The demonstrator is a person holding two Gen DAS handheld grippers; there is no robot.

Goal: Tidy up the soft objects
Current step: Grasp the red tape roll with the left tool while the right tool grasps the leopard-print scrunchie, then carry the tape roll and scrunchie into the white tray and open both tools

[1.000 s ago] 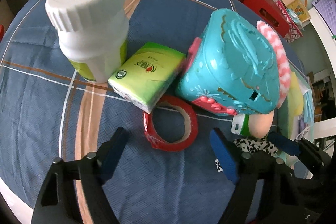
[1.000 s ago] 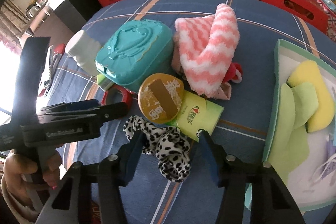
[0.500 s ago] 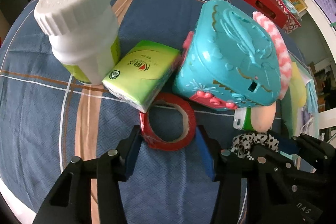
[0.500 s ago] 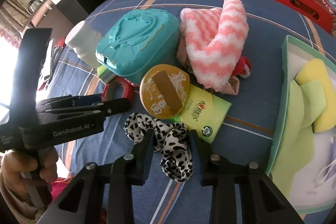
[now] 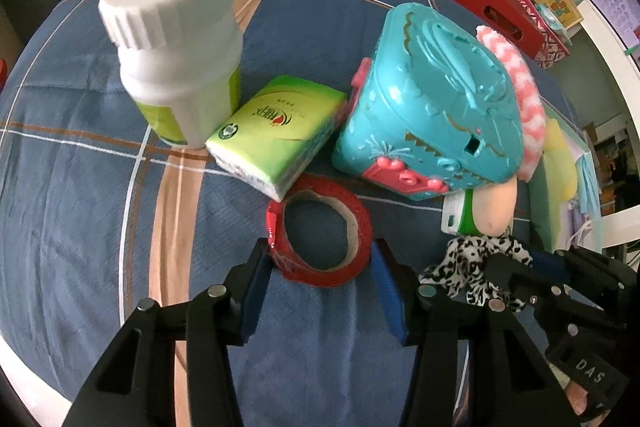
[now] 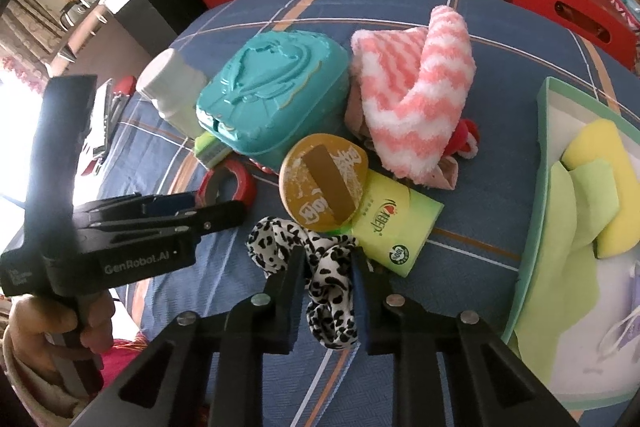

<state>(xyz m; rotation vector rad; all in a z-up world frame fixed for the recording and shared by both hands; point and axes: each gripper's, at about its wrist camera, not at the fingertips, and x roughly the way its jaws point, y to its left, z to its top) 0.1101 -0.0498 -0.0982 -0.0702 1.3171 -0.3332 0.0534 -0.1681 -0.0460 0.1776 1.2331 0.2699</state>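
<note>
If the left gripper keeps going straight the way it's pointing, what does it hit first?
Most likely the red tape roll: the left gripper has a finger on either side of it, with the blue tablecloth directly beneath. Depth is hard to judge.

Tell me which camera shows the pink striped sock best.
The right wrist view: the pink striped sock lies in full sight, folded beside the teal box. The left wrist view shows only its fuzzy edge behind that box.

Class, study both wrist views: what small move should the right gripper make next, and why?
Probably finish closing and lift. The right gripper has its closing jaws around the leopard-print scrunchie, which still lies on the tablecloth, and the tray holding other soft items sits to its right.
</note>
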